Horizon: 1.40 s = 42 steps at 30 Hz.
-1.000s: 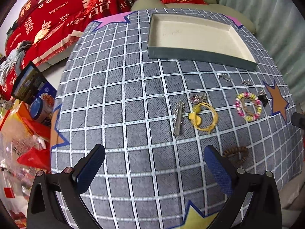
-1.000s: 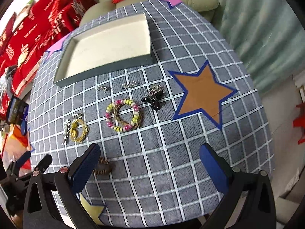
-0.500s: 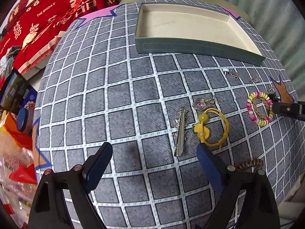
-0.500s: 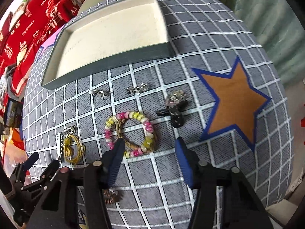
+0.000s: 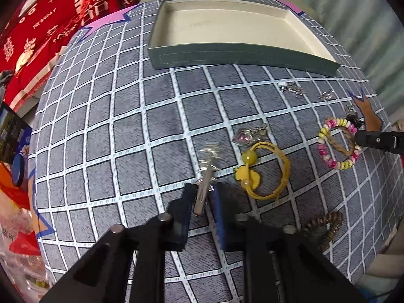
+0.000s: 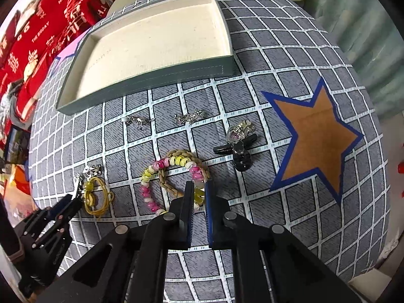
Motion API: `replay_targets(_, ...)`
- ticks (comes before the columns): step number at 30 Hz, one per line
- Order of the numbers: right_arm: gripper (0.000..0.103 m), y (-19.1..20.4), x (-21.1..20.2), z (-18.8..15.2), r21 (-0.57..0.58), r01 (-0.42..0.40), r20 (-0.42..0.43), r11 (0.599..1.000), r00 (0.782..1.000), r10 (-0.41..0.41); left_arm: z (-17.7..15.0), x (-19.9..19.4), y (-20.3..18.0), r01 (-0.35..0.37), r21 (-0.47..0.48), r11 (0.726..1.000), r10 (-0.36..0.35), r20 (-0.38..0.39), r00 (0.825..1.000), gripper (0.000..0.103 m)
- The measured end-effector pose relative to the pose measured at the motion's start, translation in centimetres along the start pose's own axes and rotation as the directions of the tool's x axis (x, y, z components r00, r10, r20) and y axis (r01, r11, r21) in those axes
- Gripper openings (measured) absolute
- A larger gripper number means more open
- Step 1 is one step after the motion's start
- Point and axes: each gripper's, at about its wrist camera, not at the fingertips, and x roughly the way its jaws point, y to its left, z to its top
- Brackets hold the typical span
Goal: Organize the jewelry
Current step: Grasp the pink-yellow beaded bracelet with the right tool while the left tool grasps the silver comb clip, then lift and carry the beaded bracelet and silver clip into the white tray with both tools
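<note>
Left gripper [image 5: 205, 198] jaws just closed on the silver hair clip [image 5: 206, 176]; right gripper [image 6: 199, 197] jaws just clamped the beaded bracelet [image 6: 174, 176]. Both pieces lie on the checked desk [image 5: 106, 131], well short of the empty tray [image 6: 141, 85].

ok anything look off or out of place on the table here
Nothing damaged or spilled. The odd part: the shallow grey tray with cream lining holds nothing, while all the jewelry lies loose on the checked tablecloth, such as the coiled brown hair tie near its edge.
</note>
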Motion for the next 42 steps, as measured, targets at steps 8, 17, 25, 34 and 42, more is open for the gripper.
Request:
replay_targets(8, 0.005, -1.4, -2.9, -0.4, 0.038, -0.055, 0.04, 0.998, 0.998, 0.053, 1.6, -2.1, 0.7, 0.082, -0.075, 0.994, -0.08, 0.037, 0.996, 0.02)
replay_targets(17, 0.005, -1.7, -4.8, 0.0, 0.021, -0.101, 0.073, 0.995, 0.992, 0.099, 2.6, -3.8, 1.5, 0.094, -0.098, 0.991, -0.087, 0.072, 0.994, 0.02)
replay_targets(25, 0.038, -3.4, -1.2, -0.1, 0.009, -0.057, -0.037, 0.998, 0.998, 0.057, 2.2, -4.6, 1.1, 0.083, -0.126, 0.989, -0.074, 0.075, 0.994, 0.02)
replay_targets(34, 0.033, -4.2, 1.9, 0.0, 0.006, -0.021, -0.071, 1.0, 0.997, 0.022, 1.9, -4.0, 0.6, 0.066, -0.151, 0.986, -0.058, 0.055, 0.997, 0.02)
replay_targets(42, 0.009, -2.4, 0.4, 0.0, -0.056, -0.053, -0.045, 0.997, 0.998, 0.051, 2.2, -4.7, 0.3, 0.071, -0.157, 0.985, -0.061, 0.067, 0.996, 0.02)
